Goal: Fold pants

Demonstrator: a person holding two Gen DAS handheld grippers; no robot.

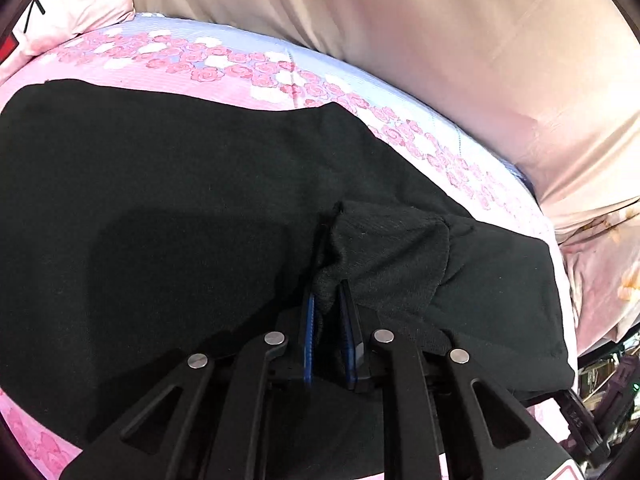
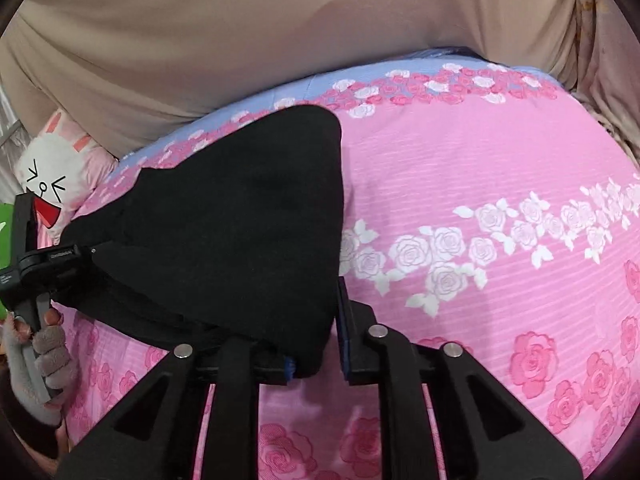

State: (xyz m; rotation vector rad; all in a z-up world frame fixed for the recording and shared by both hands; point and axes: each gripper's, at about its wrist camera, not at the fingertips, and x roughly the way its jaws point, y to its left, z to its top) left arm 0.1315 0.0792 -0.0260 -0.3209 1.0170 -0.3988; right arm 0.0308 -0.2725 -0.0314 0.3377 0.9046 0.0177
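Note:
Black pants (image 1: 180,184) lie spread on a pink rose-print bedsheet (image 1: 224,76). My left gripper (image 1: 329,296) is shut on a bunched fold of the pants' black fabric (image 1: 384,248), held just above the rest of the cloth. In the right wrist view the pants (image 2: 240,208) hang as a dark folded mass over the sheet (image 2: 480,160). My right gripper (image 2: 316,320) is shut on a lower corner of the pants; the cloth covers its left finger. The other gripper (image 2: 44,264) and a gloved hand (image 2: 44,356) show at the far left.
A beige curtain or cover (image 1: 440,40) rises behind the bed. A pink cartoon-rabbit pillow (image 2: 60,168) lies at the bed's far left. The bed's edge and clutter beyond it (image 1: 608,376) show at the lower right of the left wrist view.

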